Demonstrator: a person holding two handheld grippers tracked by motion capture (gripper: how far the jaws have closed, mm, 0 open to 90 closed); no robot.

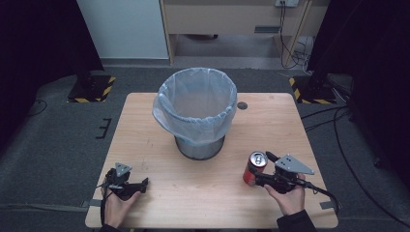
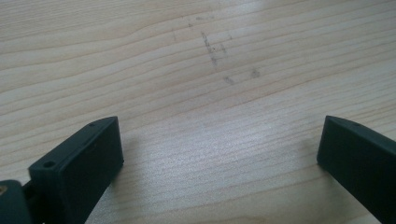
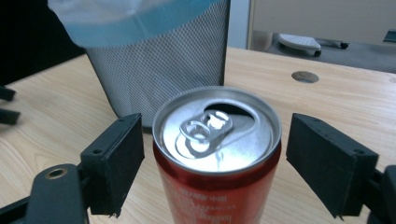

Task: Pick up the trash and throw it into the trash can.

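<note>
floor: grey carpet (image 1: 58,145) | back: wooden cabinet (image 1: 232,19) | sides: dark

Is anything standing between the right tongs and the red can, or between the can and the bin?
Nothing visible. The red can already sits between the open right tongs, with small gaps either side. The bare table separates it from the lined mesh bin.

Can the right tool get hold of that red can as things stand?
Probably yes. The can stands upright between the right tool's open jaws, with a gap on each side and nothing between. The bin stands behind it, apart.
</note>
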